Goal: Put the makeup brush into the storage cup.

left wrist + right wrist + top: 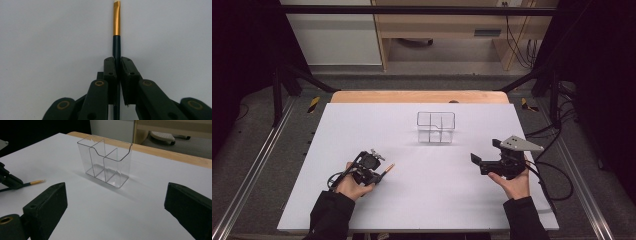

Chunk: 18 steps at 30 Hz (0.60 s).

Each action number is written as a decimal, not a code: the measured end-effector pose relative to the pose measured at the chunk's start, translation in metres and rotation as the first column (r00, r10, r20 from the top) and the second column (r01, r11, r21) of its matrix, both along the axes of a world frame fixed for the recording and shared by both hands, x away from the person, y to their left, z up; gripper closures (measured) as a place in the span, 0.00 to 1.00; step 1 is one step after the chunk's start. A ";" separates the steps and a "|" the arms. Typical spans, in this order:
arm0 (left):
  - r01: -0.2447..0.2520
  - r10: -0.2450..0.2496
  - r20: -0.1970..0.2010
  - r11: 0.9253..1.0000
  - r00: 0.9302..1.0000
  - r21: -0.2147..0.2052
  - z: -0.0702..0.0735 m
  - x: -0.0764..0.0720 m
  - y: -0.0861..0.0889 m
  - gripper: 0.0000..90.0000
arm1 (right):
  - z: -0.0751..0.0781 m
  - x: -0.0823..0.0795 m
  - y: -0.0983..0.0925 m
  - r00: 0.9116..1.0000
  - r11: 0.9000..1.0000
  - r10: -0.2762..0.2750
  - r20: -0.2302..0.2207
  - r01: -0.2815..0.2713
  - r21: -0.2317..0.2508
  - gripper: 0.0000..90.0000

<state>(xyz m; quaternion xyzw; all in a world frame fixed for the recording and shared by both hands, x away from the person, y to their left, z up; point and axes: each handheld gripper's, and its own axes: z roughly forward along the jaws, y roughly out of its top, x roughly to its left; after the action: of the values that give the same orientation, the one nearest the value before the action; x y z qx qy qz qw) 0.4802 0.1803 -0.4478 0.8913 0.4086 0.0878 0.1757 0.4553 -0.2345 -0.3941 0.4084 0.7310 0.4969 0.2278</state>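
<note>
A thin brush (116, 22) with a black handle, a gold ferrule and a pale tip lies low over the white tabletop (427, 200), pointing right and away. My left gripper (379, 176) is shut on its handle; in the left gripper view the pads (110, 67) press the handle from both sides. A clear plastic organizer (436, 127) with several compartments stands upright at the table's middle back, with nothing in it. My right gripper (485, 151) rests at the right, open, its jaws wide apart and aimed toward the organizer (105, 161). The brush (37, 182) shows at the left of the right gripper view.
A wooden table edge (419, 96) runs behind the white board. Cables (557, 175) trail off the right side. Metal frame rails (247, 175) flank the table, and wooden furniture (452, 25) stands beyond it.
</note>
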 end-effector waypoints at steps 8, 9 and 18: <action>-0.018 0.025 0.083 0.996 0.996 -0.085 0.014 -0.005 0.006 0.92 | 0.001 -0.001 -0.001 1.000 1.000 -0.004 0.006 0.004 0.004 0.06; -0.022 0.033 0.097 0.994 0.995 -0.106 0.017 -0.006 0.007 0.92 | 0.001 -0.001 -0.001 1.000 1.000 -0.003 0.007 0.003 0.005 0.06; -0.043 0.095 0.217 0.972 0.972 -0.232 0.035 -0.016 0.016 0.92 | 0.001 -0.001 0.000 1.000 1.000 0.001 0.007 -0.001 0.013 0.05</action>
<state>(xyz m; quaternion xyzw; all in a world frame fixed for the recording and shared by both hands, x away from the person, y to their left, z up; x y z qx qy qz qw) 0.4640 0.1958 -0.4128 0.8350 0.4241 0.1478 0.3179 0.4546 -0.2347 -0.3935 0.4077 0.7272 0.5031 0.2277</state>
